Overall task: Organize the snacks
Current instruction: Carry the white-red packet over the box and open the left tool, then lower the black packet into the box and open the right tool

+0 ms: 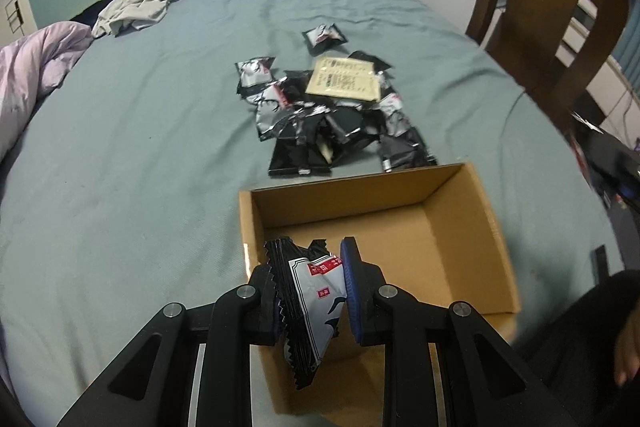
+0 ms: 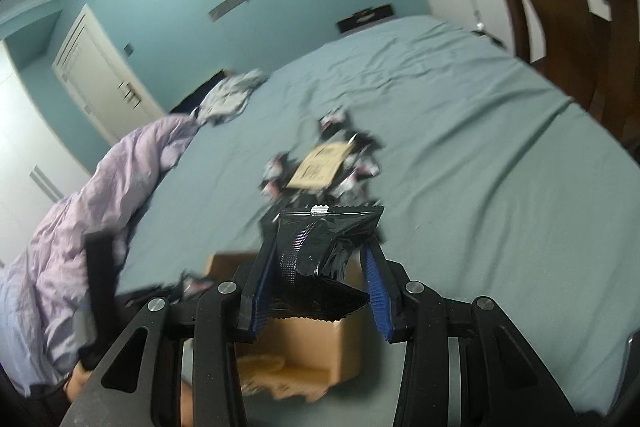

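Left wrist view: left tongs [image 1: 310, 301] clamped on a grey-and-black snack packet [image 1: 310, 297] with serrated edges, held over the near left corner of the open cardboard box [image 1: 494, 227]. Box interior bare as far as can be seen. Beyond the box's far wall, a heap of loose snack packets [image 1: 320, 115] on the bed [image 1: 140, 147], with a tan printed card [image 1: 344, 79] lying on top and one packet apart at the far side. Wooden chair [image 1: 552, 15] to the right, lilac duvet [image 1: 36, 67] at the left edge.

Right wrist view, blurred: right tongs [image 2: 320, 267] gripping a crumpled glossy black packet [image 2: 320, 247], above the box [image 2: 312, 347] and near its edge; pile further off.

Risks, as judgement: both tongs converging over one small box, so a collision or a knocked wall likely if released together. Left packet pinched near one side and hanging tilted, so liable to slip or land across the rim. Box resting on soft bedding, easily tipped or shoved.

Writing: small red labels with white characters on the left packet, too small to read; dark print on the tan card, also illegible. No brand readable on the black packet.
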### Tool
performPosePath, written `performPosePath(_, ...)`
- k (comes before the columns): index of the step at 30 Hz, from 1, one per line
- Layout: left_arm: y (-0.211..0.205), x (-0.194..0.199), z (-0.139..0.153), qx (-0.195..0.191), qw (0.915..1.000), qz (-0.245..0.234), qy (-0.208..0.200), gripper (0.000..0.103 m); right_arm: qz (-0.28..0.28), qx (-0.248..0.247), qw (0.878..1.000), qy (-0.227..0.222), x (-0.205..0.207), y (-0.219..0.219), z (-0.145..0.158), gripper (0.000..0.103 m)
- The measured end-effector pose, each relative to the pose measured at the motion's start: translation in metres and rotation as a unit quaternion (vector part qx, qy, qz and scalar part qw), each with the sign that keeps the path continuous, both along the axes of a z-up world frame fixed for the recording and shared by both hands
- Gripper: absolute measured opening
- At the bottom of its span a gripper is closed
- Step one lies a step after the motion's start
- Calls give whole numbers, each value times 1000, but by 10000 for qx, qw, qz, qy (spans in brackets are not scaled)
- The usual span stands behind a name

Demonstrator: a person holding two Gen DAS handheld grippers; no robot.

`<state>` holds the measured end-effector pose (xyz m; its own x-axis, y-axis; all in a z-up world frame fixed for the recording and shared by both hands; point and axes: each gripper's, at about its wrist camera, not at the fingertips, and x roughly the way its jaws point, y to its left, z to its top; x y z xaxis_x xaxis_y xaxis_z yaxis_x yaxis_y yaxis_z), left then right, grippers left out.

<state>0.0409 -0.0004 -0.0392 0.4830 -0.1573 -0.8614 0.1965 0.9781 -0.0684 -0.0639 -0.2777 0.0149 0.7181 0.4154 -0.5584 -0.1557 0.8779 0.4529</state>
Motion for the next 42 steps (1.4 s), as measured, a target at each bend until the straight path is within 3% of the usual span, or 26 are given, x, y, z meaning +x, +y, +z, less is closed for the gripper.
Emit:
performPosePath(10, -5, 13, -10, 487, 9979, -48, -415, 24, 322, -651, 9973, 131, 19, 19, -3, 40)
performPosePath(15, -14, 20, -13, 892, 9938, -130, -643, 25, 304, -716, 9969, 131, 29, 33, 1, 40)
performPosePath(20, -15, 23, -13, 941, 9930, -173, -693, 27, 293, -784, 9963, 197, 31, 38, -3, 40)
performPosePath(25, -19, 15, -3, 750, 9940, -418, -678, 66, 211, -764, 9964, 304, 35, 37, -5, 40)
performPosePath(28, -14, 4, 18, 928, 9908, -325, -935, 87, 161, -742, 9965, 340, 34, 35, -4, 40)
performPosePath(35, 47, -10, 50, 894, 9923, 330, -792, 94, 239, -1197, 9915, 453, 36, 54, -2, 40)
performPosePath(42, 89, -12, 64, 597, 9917, 785, -828, 94, 598, -1076, 9874, 996, 69, 102, -10, 40)
